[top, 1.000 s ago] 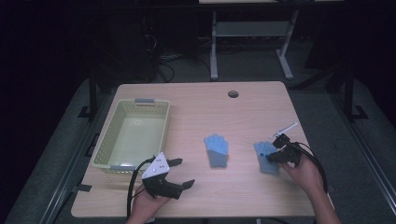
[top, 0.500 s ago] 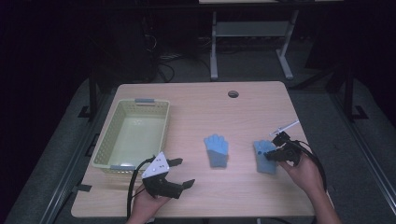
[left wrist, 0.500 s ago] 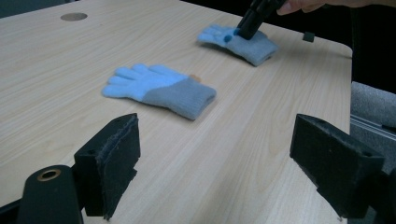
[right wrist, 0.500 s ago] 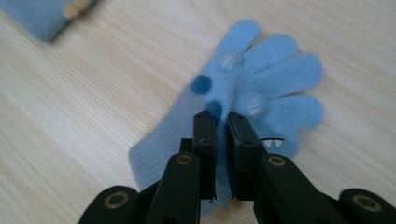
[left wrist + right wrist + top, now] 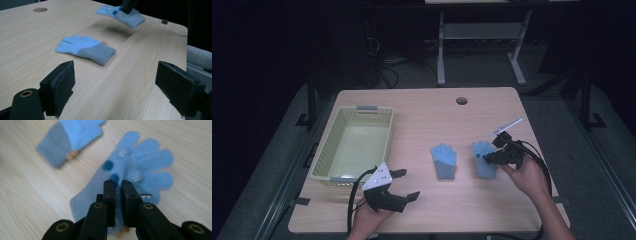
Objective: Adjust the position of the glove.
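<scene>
Right gripper view: right gripper [image 5: 118, 185] pinched tight on dotted glove [image 5: 140, 167], lifted clear for carrying.
Left gripper [image 5: 404, 184]: wide open, empty, waiting near basket [image 5: 324, 160].
Second glove [image 5: 444, 160]: flat on table [image 5: 422, 110].

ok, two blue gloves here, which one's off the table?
The glove with dark dots, pinched in the right tongs nearer the table's right edge. It hangs above its shadow in the left gripper view. The other glove lies flat mid-table, untouched.

Overhead plus two close views, perhaps sharing gloves [image 5: 444, 161].
</scene>
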Motion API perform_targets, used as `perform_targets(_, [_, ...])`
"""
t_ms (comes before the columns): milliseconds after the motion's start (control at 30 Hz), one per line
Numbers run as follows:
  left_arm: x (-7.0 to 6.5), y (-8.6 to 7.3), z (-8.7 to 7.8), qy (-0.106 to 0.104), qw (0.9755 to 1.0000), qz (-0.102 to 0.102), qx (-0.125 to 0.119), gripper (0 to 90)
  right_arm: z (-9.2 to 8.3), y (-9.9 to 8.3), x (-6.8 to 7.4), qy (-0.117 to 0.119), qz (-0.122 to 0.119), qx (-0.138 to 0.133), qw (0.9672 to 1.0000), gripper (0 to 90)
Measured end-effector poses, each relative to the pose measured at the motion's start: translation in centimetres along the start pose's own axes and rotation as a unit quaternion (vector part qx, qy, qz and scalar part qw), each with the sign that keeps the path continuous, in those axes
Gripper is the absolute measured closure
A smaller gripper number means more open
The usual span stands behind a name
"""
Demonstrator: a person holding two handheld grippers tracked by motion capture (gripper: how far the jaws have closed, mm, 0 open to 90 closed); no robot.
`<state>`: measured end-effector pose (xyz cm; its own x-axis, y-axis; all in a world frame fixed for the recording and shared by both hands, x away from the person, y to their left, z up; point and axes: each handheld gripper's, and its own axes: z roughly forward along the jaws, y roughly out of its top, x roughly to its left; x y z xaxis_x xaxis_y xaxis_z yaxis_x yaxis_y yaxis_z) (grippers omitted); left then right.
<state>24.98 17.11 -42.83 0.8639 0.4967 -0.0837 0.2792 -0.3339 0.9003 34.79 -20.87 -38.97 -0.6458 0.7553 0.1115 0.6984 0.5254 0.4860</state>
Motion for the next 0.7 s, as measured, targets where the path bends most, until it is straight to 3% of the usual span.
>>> perform_targets(333, [-0.1, 0.0, 0.0, 0.001, 1.0, 0.003, 0.003, 15.4, 0.2, 2.8, 1.9, 0.009, -0.032, -0.003, 0.9994, 83.0])
perform_targets(700, [-0.1, 0.0, 0.1, 0.0, 1.0, 0.003, 0.005, 15.4, 1.5, 4.8, 3.5, 0.019, -0.052, 0.0, 0.9985, 83.1])
